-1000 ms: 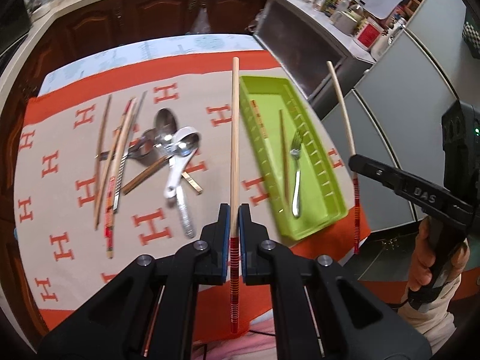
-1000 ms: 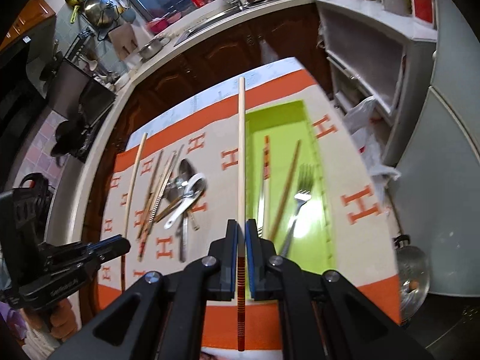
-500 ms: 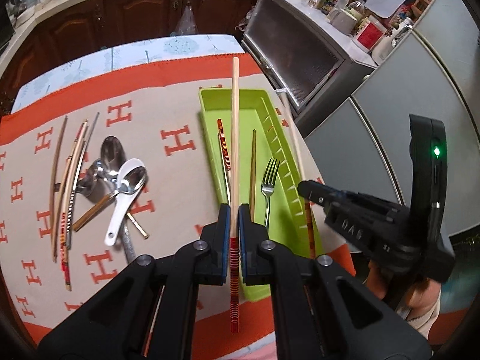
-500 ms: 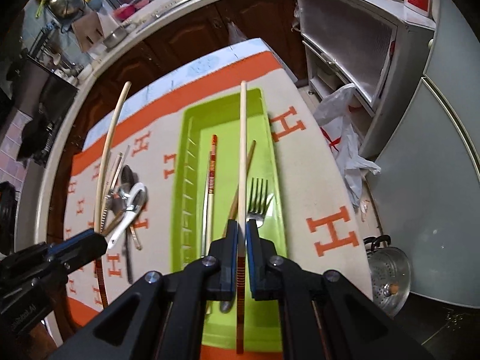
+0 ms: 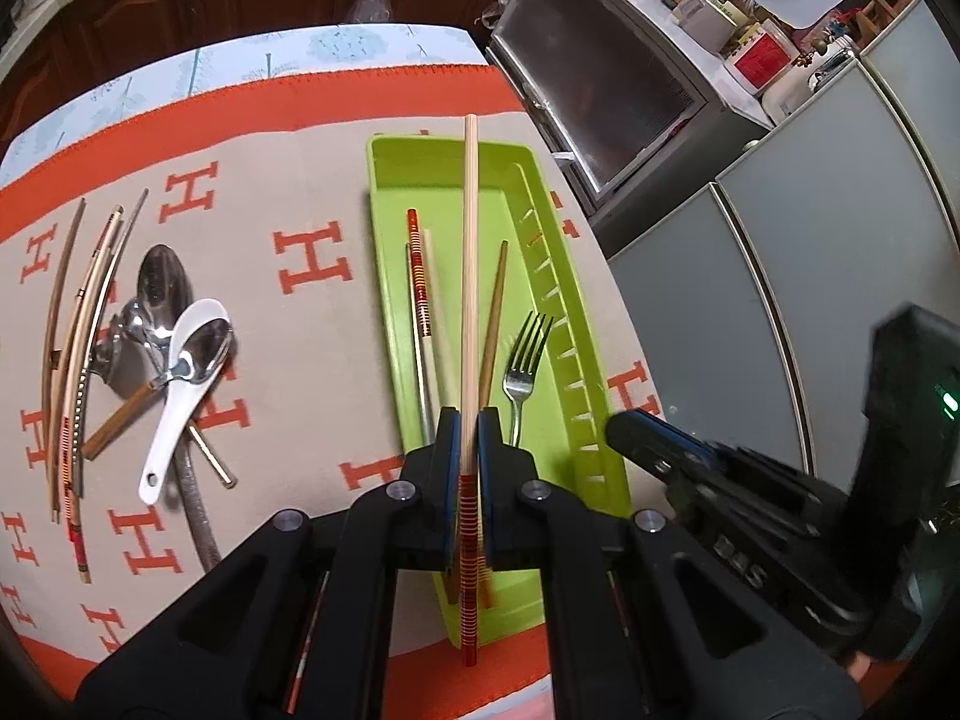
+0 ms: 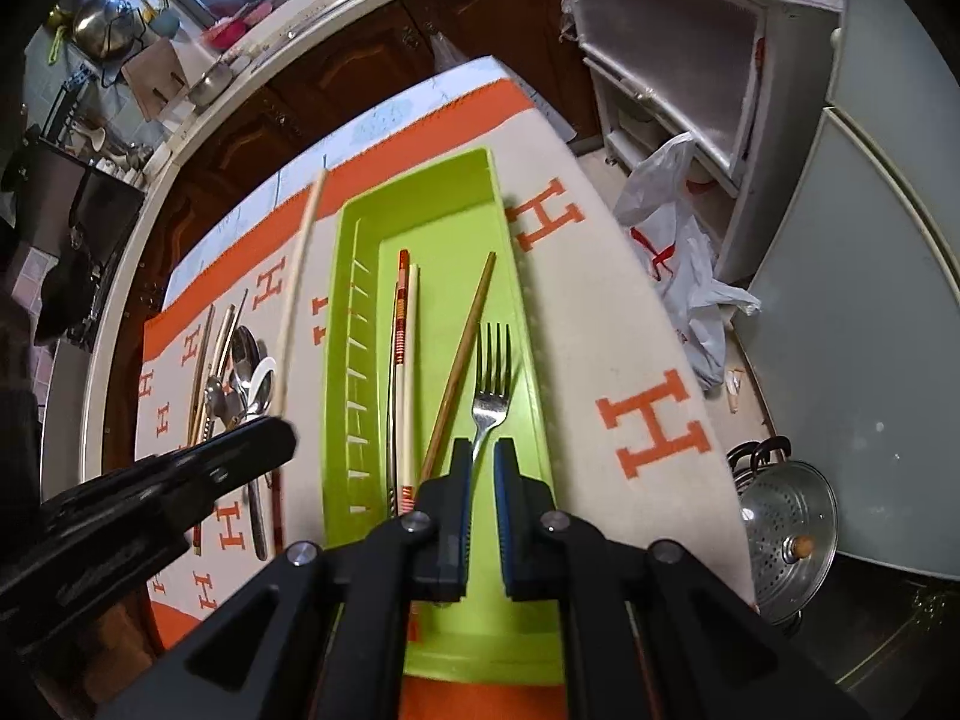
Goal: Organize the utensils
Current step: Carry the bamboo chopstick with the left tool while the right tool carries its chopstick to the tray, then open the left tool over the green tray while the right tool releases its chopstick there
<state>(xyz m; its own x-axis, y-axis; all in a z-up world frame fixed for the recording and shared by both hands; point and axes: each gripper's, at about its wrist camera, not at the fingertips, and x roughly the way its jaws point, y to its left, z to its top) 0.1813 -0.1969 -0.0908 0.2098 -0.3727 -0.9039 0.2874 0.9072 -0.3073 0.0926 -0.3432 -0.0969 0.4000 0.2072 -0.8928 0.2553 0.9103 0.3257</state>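
A green tray (image 5: 375, 192) lies on the orange-and-beige cloth and holds a fork (image 5: 523, 360), a brown chopstick (image 5: 493, 312), a red-striped chopstick (image 5: 418, 276) and a pale chopstick (image 6: 408, 372). My left gripper (image 5: 469, 426) is shut on a pale chopstick (image 5: 469, 252) with a red-striped end, held lengthwise above the tray. Over the tray's near end, my right gripper (image 6: 481, 450) stands open with nothing between its fingers; the fork (image 6: 492, 372) lies just beyond them. In the right wrist view the left gripper (image 6: 282, 432) sits at the tray's left side.
Left of the tray lie a white spoon (image 5: 180, 384), metal spoons (image 5: 159, 282) and several chopsticks (image 5: 78, 348). Right of the table are a cabinet (image 5: 600, 90), grey doors (image 5: 780, 300), a plastic bag (image 6: 678, 252) and a steel steamer pot (image 6: 786, 546).
Both grippers moved right, over the tray. The right gripper opened and its pale chopstick now lies in the tray beside the red-striped one. The left gripper still holds its chopstick.
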